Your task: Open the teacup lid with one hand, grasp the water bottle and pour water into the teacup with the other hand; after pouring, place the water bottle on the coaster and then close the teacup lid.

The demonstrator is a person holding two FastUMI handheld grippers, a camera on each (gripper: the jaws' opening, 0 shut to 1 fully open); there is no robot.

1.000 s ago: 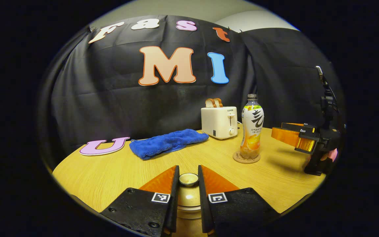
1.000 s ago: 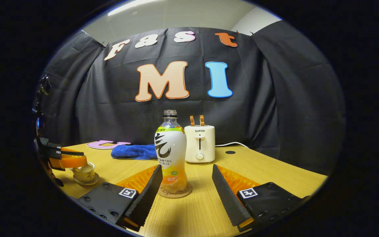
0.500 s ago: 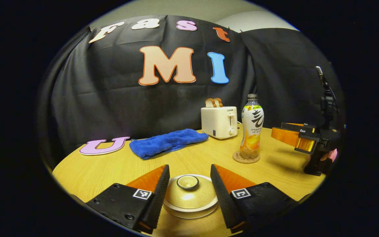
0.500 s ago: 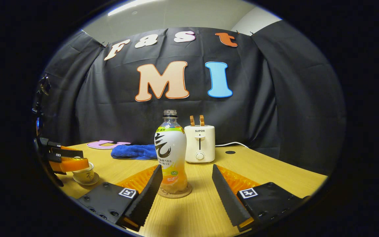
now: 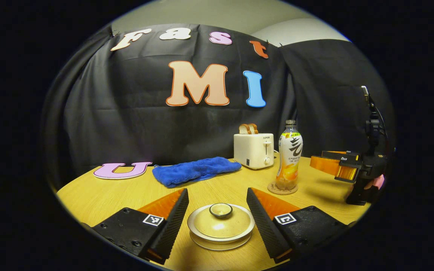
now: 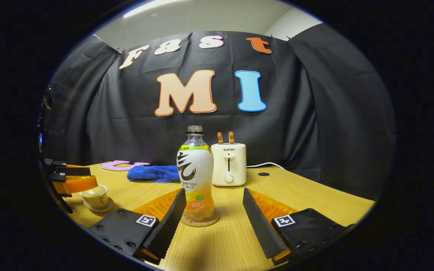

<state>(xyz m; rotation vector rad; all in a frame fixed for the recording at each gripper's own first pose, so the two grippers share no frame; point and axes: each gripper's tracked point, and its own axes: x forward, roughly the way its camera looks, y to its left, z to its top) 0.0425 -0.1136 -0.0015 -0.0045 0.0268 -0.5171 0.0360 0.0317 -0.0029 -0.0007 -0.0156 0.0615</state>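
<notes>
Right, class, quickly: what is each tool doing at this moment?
Left tool: open, holding nothing, fingers either side of the lidded teacup.
Right tool: open, holding nothing, the water bottle ahead of it on its coaster.

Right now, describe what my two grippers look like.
The left gripper has two wedge-shaped fingers with ridged inner faces, each on a bolted block bearing a square black-and-white marker. The right gripper is built the same. Seen from the left gripper view, it also has a black handle and a thin upright mast with what looks like a cable.
</notes>
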